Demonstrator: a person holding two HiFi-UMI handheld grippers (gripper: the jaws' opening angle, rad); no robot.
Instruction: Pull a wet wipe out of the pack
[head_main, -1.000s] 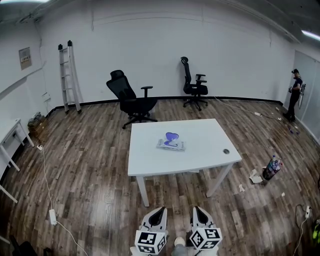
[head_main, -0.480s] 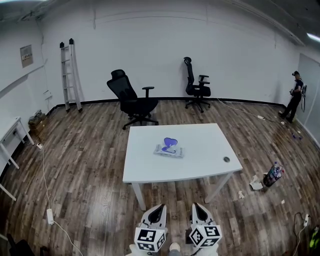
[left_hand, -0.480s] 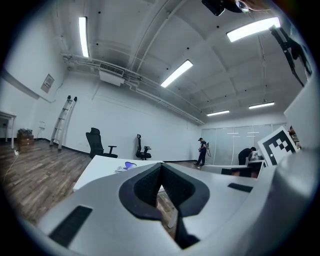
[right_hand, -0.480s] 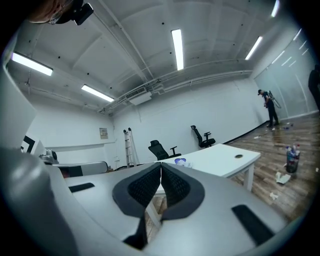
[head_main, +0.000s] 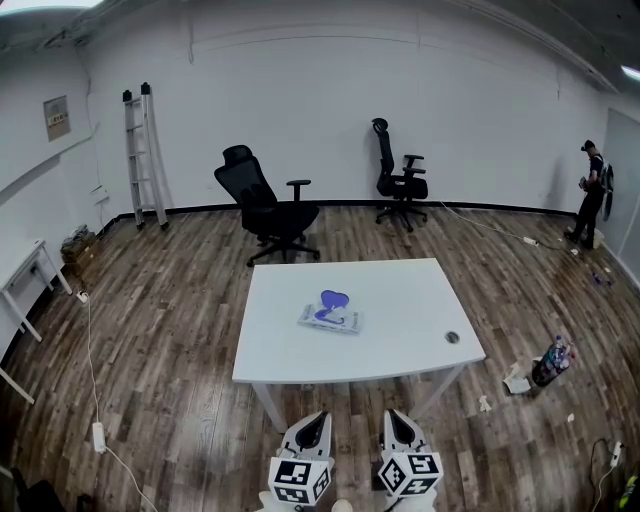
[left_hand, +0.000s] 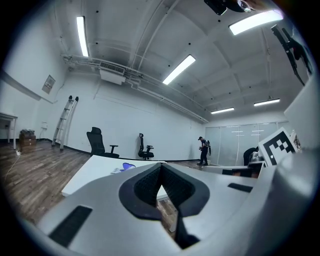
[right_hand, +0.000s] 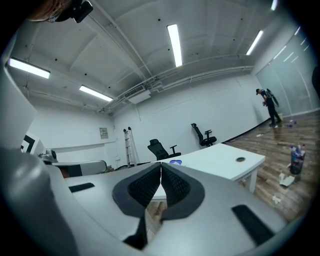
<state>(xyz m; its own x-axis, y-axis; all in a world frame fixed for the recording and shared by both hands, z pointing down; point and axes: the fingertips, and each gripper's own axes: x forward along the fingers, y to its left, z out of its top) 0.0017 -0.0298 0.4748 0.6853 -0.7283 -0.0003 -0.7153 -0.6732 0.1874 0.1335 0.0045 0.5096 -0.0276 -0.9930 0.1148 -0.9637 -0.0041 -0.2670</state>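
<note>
The wet wipe pack (head_main: 329, 316), flat and white with a purple lid, lies near the middle of the white table (head_main: 400, 300). It shows small over the jaws in the left gripper view (left_hand: 125, 167) and in the right gripper view (right_hand: 175, 162). My left gripper (head_main: 317, 420) and right gripper (head_main: 393, 417) are side by side at the bottom of the head view, short of the table's near edge and well apart from the pack. Both point level toward the table. The left gripper (left_hand: 160, 166) and the right gripper (right_hand: 161, 165) are shut with nothing between the pads.
Two black office chairs (head_main: 265, 205) (head_main: 398, 180) stand beyond the table and a ladder (head_main: 142, 155) leans on the back wall. A person (head_main: 592, 192) stands far right. Bottles and litter (head_main: 545, 362) lie on the floor right of the table; a cable (head_main: 92, 380) runs along the left.
The table and pack have drawn nearer and lower in the head view as I move toward them. Both grippers stay shut and keep their place at the bottom edge.
</note>
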